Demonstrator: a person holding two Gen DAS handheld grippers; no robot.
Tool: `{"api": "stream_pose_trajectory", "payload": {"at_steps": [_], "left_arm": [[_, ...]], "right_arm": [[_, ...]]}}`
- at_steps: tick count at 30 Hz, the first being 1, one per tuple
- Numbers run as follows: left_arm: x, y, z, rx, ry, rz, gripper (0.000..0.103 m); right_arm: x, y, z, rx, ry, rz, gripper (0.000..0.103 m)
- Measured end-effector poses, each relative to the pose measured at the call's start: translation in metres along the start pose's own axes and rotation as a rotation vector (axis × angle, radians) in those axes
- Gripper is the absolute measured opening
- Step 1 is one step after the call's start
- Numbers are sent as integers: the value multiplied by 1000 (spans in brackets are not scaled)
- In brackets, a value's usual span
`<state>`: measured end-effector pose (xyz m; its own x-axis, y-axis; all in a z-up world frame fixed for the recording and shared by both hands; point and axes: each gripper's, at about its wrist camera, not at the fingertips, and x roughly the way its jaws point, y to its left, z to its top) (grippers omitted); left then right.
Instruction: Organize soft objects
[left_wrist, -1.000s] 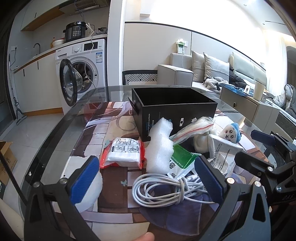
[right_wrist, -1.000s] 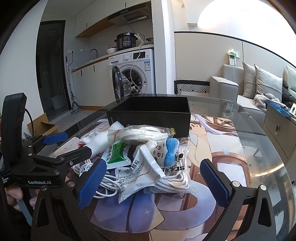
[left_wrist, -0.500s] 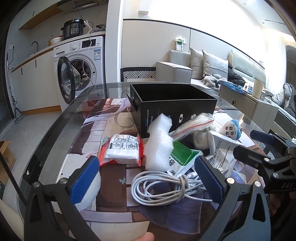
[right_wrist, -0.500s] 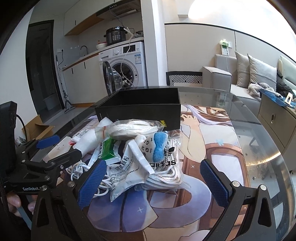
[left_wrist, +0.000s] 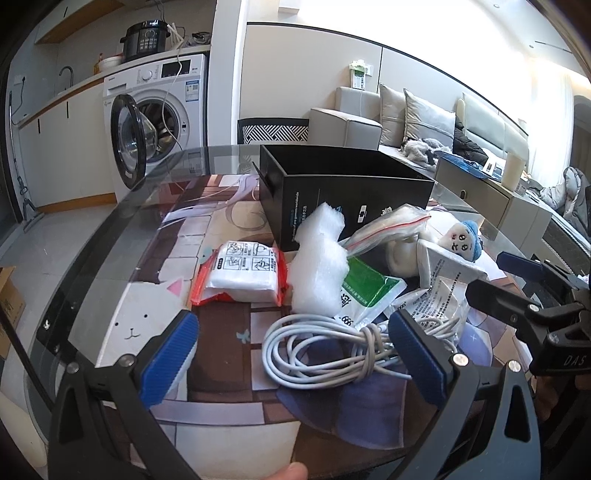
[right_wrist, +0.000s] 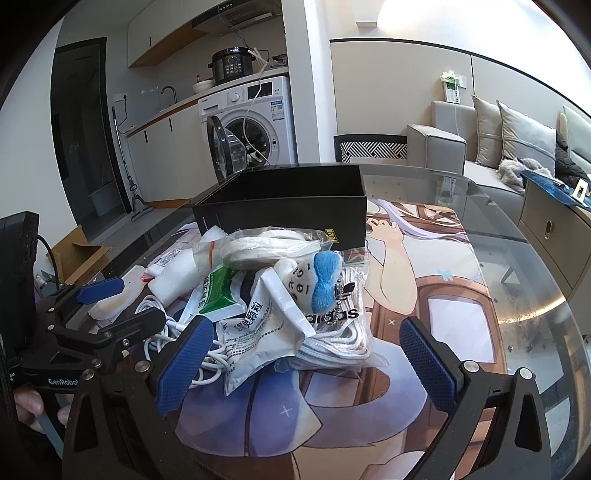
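Left wrist view: left gripper (left_wrist: 291, 354), jaws spread, poised at lower centre over coiled cable (left_wrist: 325, 347); right gripper (right_wrist: 306, 358), likewise spread, facing plush toy (right_wrist: 314, 284) mid-frame, presumably for loading into black box (right_wrist: 291, 203) behind.

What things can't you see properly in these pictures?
- Inside of the black box: hidden by its own walls in both views.
- White cable: partly covered by the packets and the right gripper's blue pad in the right wrist view.
- Plush doll: its body is buried under the packets; only the head shows.
- Small print on the packets: too small to read.
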<state>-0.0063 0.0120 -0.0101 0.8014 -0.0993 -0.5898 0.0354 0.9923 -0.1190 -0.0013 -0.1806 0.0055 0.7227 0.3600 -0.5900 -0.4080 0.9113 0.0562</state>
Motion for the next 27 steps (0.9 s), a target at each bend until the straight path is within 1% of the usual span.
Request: {"api": "stream_pose_trajectory", "payload": {"at_steps": [3,6,10,13,22,25,27], "left_arm": [[-1,0,0,3,9,-9,103],[-4,0,0,31,4,-15,103],[-7,-1,0,44,2,-40,103],[-7,-2,1,57,3,-39,103],[-3,1,12,42,0,-14,103],[1,2,16,36,1,-15,103],[2,3,18,38,0,-15,103]], "right_arm": [[0,0,0,-4,2,-1,103],[-1,-1,-1,-5,-1,-3,103],[-2,-2,-1,1,0,-1,103],[-2,-1,0,0,2,4,103],[4,0,15,-13,10,2,103],[10,-1,18,-14,24,16,102],[11,-2,21,-14,18,25,102]]}}
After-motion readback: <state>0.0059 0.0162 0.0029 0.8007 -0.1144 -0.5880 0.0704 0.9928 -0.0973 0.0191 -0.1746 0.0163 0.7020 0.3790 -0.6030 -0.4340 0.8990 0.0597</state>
